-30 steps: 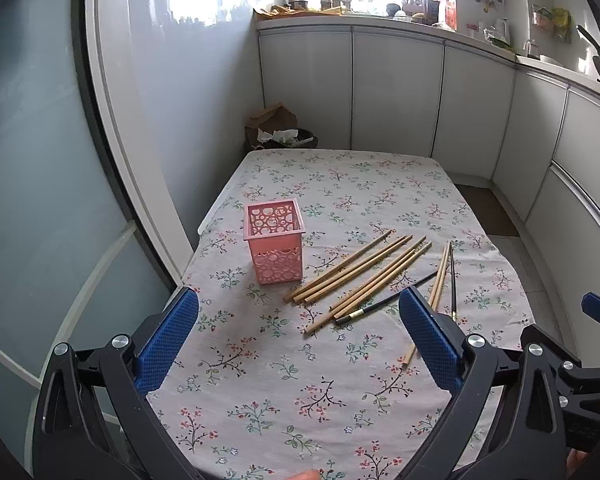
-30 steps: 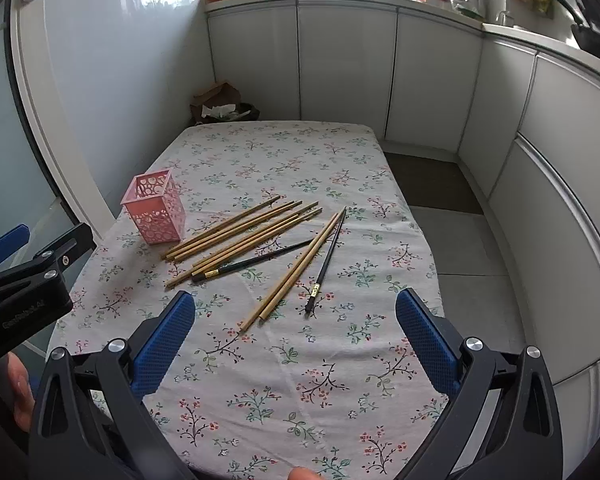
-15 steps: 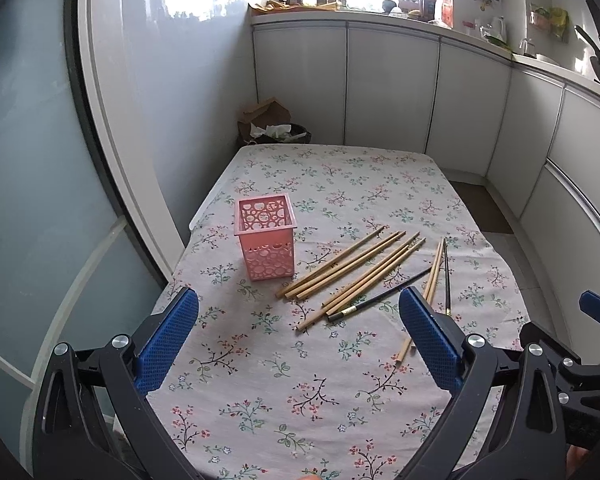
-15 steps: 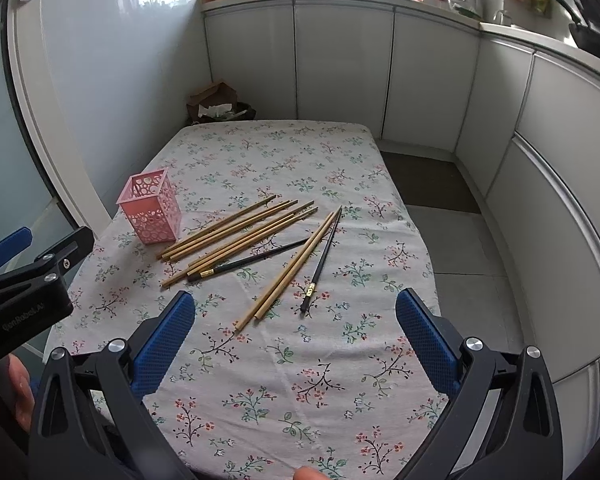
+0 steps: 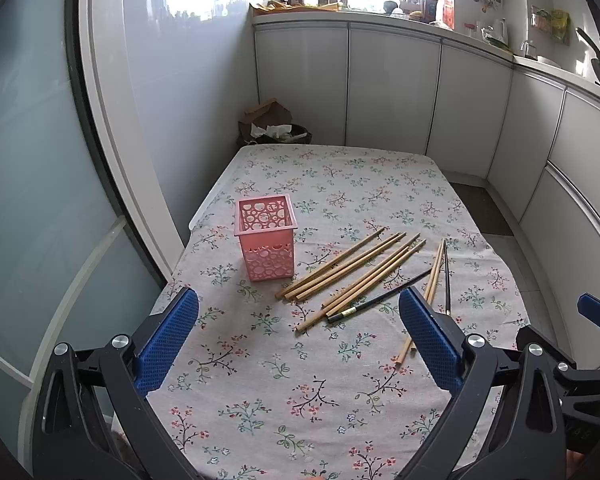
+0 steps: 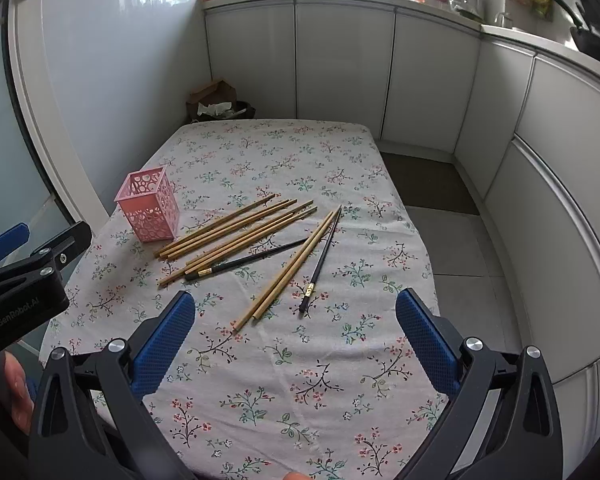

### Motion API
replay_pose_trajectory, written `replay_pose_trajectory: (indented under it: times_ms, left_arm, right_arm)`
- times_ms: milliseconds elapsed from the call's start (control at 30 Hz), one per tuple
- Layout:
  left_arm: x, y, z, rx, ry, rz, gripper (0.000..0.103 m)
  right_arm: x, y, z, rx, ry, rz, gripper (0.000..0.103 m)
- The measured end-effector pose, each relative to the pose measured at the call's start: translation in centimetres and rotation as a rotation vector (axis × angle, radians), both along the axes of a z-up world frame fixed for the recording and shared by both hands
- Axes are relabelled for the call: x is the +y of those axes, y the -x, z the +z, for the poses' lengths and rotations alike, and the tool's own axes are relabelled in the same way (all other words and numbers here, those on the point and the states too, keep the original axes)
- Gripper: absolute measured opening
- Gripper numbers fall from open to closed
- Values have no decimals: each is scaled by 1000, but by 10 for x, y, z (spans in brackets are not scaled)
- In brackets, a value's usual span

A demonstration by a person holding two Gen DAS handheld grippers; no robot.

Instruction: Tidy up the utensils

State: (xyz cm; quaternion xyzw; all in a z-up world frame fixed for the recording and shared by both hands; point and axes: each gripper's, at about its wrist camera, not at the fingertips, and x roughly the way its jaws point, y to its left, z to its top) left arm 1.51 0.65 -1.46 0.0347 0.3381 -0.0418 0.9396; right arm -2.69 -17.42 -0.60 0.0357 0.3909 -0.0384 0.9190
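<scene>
Wooden chopsticks (image 6: 236, 228) flat, tips slanting away rightward.

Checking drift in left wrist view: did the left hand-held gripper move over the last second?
Yes. The left hand-held gripper pulled back: the pink basket and table's far edge sit higher and smaller in view.

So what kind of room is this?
Probably a home kitchen: white cabinets under a cluttered counter, and a table with chopsticks beside a pink holder.
</scene>
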Motion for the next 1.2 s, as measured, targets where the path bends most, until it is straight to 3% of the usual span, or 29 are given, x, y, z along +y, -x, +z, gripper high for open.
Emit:
replay_pose_trajectory:
  times_ms: [267, 367, 433, 567, 633, 733, 833, 967, 1067, 1200]
  left_arm:
    - [-4, 0, -3, -6, -18, -14, 96]
    - [-5, -7, -2, 14, -11, -40, 96]
    - [-5, -21, 0, 57, -2, -69, 96]
    - [-7, -46, 2, 125, 23, -112, 96]
    - [-16, -58, -1, 158, 20, -147, 96]
    - [-35, -76, -13, 246, 29, -213, 82]
    - [-66, -92, -28, 310, -26, -296, 69]
    - [-96, -108, -41, 325, -104, -373, 57]
    - [-111, -119, -54, 335, -158, -424, 51]
    - [-128, -139, -82, 392, -218, -478, 34]
  right_arm:
    - [-3, -5, -4, 18, -11, -14, 98]
    - [-15, -14, -9, 47, -69, -14, 98]
    - [-35, -24, -15, 87, -146, -56, 98]
    - [-96, -45, -38, 166, -467, -183, 97]
    - [-110, -55, -50, 205, -561, -207, 96]
    - [-113, -74, -65, 274, -630, -212, 90]
    - [-108, -101, -76, 370, -653, -179, 71]
    - [-117, -131, -79, 384, -586, -183, 55]
    - [-123, -148, -93, 424, -593, -188, 41]
    - [-127, -162, -102, 445, -604, -181, 37]
